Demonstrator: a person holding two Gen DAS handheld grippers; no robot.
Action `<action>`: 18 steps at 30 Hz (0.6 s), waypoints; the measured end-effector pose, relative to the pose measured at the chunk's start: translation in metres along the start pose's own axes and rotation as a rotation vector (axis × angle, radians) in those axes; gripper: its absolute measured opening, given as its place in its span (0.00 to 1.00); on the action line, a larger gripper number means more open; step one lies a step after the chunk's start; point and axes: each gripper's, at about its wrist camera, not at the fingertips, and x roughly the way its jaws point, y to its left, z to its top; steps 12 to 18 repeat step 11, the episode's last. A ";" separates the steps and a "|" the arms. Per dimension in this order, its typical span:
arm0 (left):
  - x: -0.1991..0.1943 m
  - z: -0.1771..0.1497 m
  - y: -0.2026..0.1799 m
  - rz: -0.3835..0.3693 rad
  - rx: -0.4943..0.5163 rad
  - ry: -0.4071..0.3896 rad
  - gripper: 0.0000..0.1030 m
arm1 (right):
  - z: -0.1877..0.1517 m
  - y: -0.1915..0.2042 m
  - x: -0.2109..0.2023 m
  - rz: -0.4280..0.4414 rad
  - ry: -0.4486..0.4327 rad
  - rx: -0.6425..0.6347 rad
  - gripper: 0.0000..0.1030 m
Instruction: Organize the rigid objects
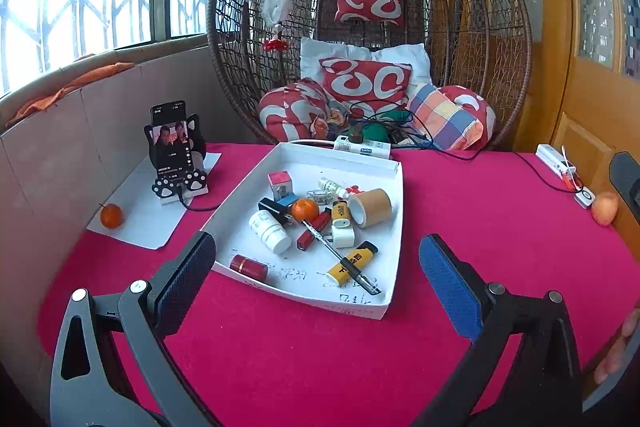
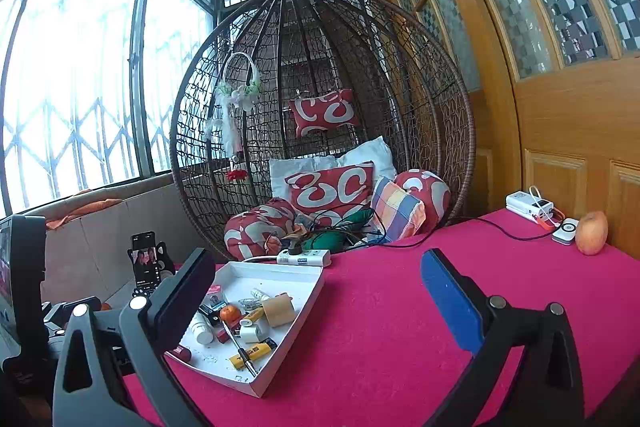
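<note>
1. The left gripper [image 1: 316, 267] is hovering over the pink counter [image 1: 480, 227] just in front of the white tray [image 1: 394, 223], its fingers [image 1: 188, 279] standing wide apart and holding nothing.
2. The right gripper [image 2: 318, 291] is hanging higher and further right, its fingers [image 2: 452, 301] also spread wide and empty.
3. The rigid objects are lying jumbled in the tray: a white pill bottle [image 1: 270, 231], a black pen [image 1: 340, 255], a yellow lighter [image 1: 352, 263], a tape roll [image 1: 370, 207], a white charger plug [image 1: 343, 235], a red lipstick [image 1: 314, 229] and a red cap [image 1: 248, 267].
4. An orange [image 1: 305, 209] is sitting among them, touching several pieces; it looks likely to roll and scatter neighbours if nudged.
5. The pen is lying across the lighter and beside the plug, so closing on any one of them is risking dragging the others along.
6. The pill bottle and tape roll are lying on their sides and may squirt out of a pinch that lands off-centre.
7. The tray looks light and thin-walled; a finger catching its near rim could be sliding or tipping the whole thing.
8. A second orange [image 1: 111, 215] is resting apart on white paper [image 1: 152, 203] near a phone stand [image 1: 176, 163].
</note>
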 end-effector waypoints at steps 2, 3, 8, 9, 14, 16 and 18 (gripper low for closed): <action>-0.001 0.000 -0.001 0.000 0.001 0.000 1.00 | 0.000 -0.001 0.000 -0.002 0.001 0.002 1.00; -0.001 0.000 -0.001 0.000 0.002 0.000 1.00 | 0.000 -0.002 0.000 -0.003 0.002 0.003 1.00; -0.003 -0.001 -0.003 -0.011 0.011 -0.006 1.00 | -0.001 -0.003 0.001 -0.004 0.012 0.005 1.00; -0.003 -0.001 -0.004 -0.011 0.014 -0.009 1.00 | -0.001 -0.004 0.001 -0.004 0.013 0.006 1.00; -0.003 -0.001 -0.004 -0.014 0.016 -0.009 1.00 | -0.001 -0.005 0.001 -0.002 0.013 0.006 1.00; -0.003 -0.001 -0.004 -0.014 0.016 -0.009 1.00 | -0.001 -0.005 0.001 -0.002 0.013 0.006 1.00; -0.003 -0.001 -0.004 -0.014 0.016 -0.009 1.00 | -0.001 -0.005 0.001 -0.002 0.013 0.006 1.00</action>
